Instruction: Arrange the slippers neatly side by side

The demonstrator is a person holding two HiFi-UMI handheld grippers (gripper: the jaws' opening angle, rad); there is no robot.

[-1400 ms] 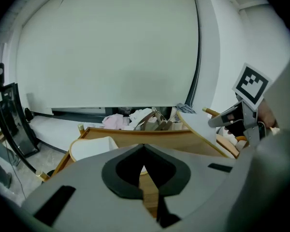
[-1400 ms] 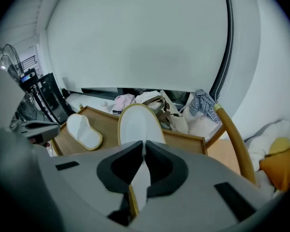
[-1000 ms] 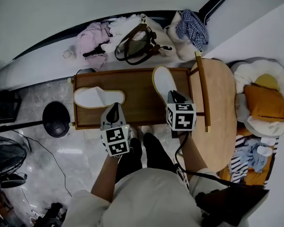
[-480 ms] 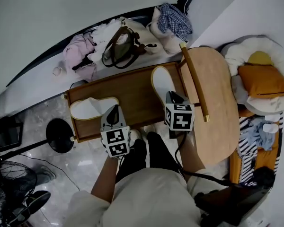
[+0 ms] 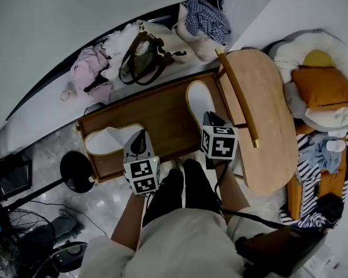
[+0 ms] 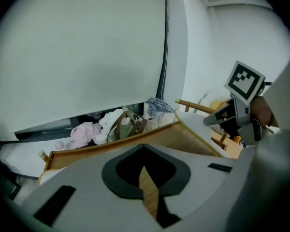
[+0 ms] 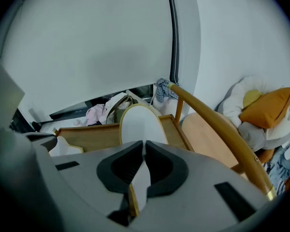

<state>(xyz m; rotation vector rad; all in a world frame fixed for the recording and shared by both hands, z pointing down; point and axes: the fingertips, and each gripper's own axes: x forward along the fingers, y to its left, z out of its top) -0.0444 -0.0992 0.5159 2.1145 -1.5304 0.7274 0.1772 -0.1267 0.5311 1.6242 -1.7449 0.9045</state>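
One slipper (image 5: 198, 99) is clamped by its heel in my right gripper (image 5: 213, 118) at the right end of the wooden tray (image 5: 156, 117), the other slipper (image 5: 107, 139) lies well apart beside my closed, empty left gripper (image 5: 140, 135), so pairing is not yet done.

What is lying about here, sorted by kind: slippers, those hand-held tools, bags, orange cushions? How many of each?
White slippers: 2
Hand-held tools: 2
Handbag: 1
Orange cushion: 1
Total: 6
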